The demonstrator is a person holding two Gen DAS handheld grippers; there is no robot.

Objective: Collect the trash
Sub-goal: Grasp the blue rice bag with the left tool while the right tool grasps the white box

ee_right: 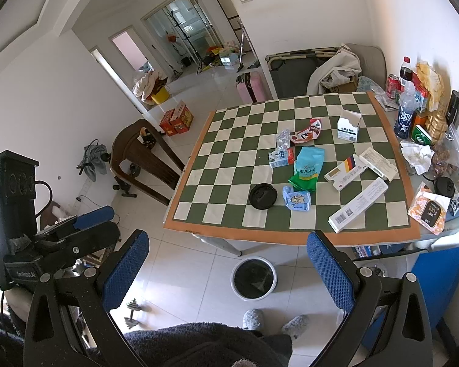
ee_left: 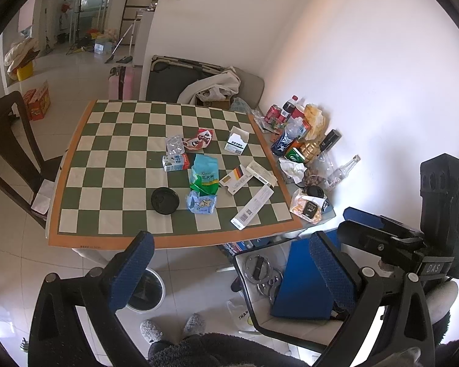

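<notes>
- Left gripper (ee_left: 231,270): held above the floor short of the table; jaws spread wide, nothing gripped
- Right gripper (ee_right: 228,270): held likewise short of the table edge; jaws spread wide, nothing gripped
- Checkered mat (ee_right: 217,165): green and cream squares with an orange border, laid over the table
- Black lid (ee_right: 262,195): laid flat on the mat, nearest the front edge
- Blue wrapper (ee_right: 296,198): set just beside the lid
- Green-and-blue bag (ee_right: 306,168): placed behind the blue wrapper, mid-mat
- Milk carton (ee_right: 281,157): laid on its side, just beside the bag
- Long white box (ee_right: 358,205): laid diagonally near the mat's front right corner
- Waste bin (ee_right: 253,278): white, dark-lined, stood on the floor in front of the table
- Bottles and cans (ee_right: 408,104): clustered against the wall, off the mat
</notes>
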